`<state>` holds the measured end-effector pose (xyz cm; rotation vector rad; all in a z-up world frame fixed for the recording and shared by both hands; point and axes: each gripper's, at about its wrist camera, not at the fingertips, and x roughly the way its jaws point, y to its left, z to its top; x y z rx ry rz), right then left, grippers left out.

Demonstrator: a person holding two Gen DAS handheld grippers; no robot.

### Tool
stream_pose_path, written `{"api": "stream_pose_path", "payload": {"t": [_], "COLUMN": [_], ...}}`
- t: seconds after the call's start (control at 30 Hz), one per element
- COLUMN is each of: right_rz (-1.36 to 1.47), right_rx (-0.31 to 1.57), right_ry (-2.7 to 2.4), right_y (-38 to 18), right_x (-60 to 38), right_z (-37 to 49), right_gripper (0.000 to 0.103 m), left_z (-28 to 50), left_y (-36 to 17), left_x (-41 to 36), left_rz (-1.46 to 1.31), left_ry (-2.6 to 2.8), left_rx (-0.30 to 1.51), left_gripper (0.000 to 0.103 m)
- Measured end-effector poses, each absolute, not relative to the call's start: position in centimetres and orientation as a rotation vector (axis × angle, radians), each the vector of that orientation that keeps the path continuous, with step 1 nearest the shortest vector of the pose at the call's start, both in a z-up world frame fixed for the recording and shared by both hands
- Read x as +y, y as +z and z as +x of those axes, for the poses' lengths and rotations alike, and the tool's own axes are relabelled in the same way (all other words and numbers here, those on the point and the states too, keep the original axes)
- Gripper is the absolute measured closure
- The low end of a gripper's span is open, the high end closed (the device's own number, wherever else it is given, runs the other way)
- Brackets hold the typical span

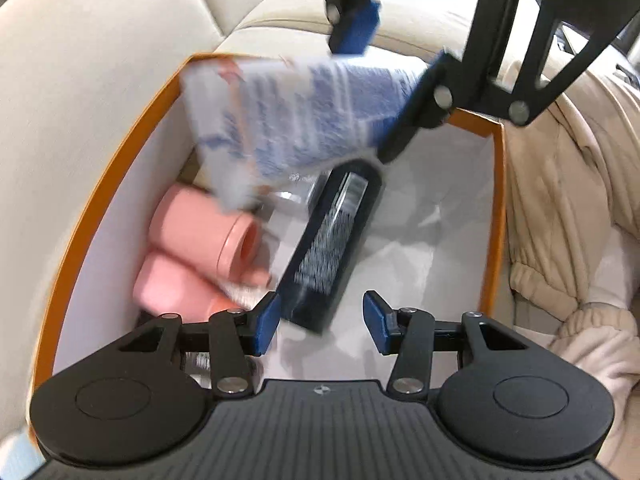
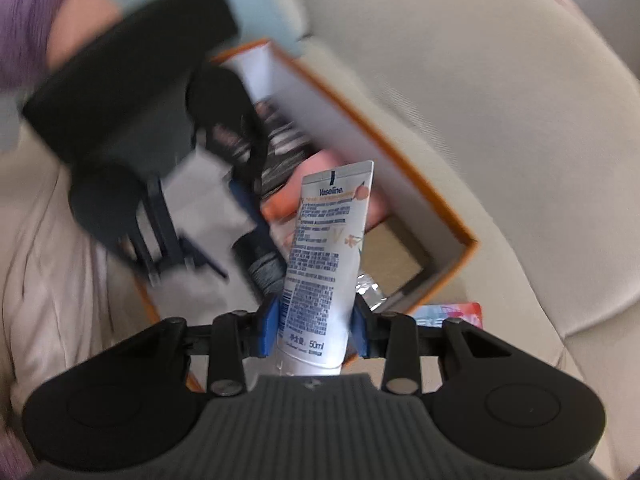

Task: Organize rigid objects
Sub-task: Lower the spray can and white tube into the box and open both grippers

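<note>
The right gripper (image 2: 314, 326) has its jaws clamped on a white Vaseline tube (image 2: 320, 264) printed in blue, above the orange-rimmed box (image 1: 120, 148). The left gripper (image 1: 320, 320) has its jaws apart, empty, with a dark bottle (image 1: 332, 248) lying just beyond them.

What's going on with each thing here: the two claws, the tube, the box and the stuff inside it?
Left gripper: open, empty, above the box.
Right gripper: shut on the white tube.
White tube: held near its cap end, crimped end pointing toward the box.
Orange box: open, on the sofa.
Pink bottles: lying side by side in the box.
Dark bottle: lying in the box, not gripped.
</note>
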<state>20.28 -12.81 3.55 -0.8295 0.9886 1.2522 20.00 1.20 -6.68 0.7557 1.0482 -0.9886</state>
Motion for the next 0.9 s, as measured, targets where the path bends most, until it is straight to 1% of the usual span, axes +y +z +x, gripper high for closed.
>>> {"api": "stream_pose_path", "payload": {"t": [0.13, 0.27, 0.43, 0.53, 0.63, 0.7, 0.77, 0.9], "right_rz": [-0.984, -1.118, -1.351, -1.484, -1.545, -1.552, -1.561, -1.630], "right_rx": [1.027, 1.078, 1.126, 1.162, 1.209, 1.245, 1.284, 1.274], "right_ry": [1.367, 1.474, 1.603, 1.666, 1.721, 1.759, 1.765, 1.722], "right_y": [2.3, 1.1, -1.2, -2.8, -4.0, -4.4, -4.8, -5.9], "right_x": [-11.0, -9.2, -6.7, -5.7, -4.9, -4.6, -4.3, -4.6], "right_z": [19.7, 19.2, 18.6, 18.0, 17.7, 17.7, 17.8, 18.0], "right_gripper": [0.064, 0.064, 0.064, 0.064, 0.064, 0.075, 0.074, 0.074], "left_z": [20.2, 20.1, 20.4, 20.8, 21.1, 21.2, 21.4, 21.5], "left_y": [-6.0, -5.3, -5.0, -5.3, -5.6, -5.9, -6.0, -6.4], "left_x": [2.1, 2.9, 3.9, 4.0, 4.0, 3.9, 3.7, 3.7], "left_rz": [0.729, 0.666, 0.552, 0.495, 0.466, 0.456, 0.449, 0.435], "left_ry": [-0.967, -0.954, -0.949, -0.944, -0.935, -0.934, -0.932, -0.926], "left_rx": [1.050, 1.056, 1.062, 1.091, 1.103, 1.103, 1.106, 1.123], "left_gripper": [0.046, 0.047, 0.047, 0.050, 0.051, 0.052, 0.052, 0.052]}}
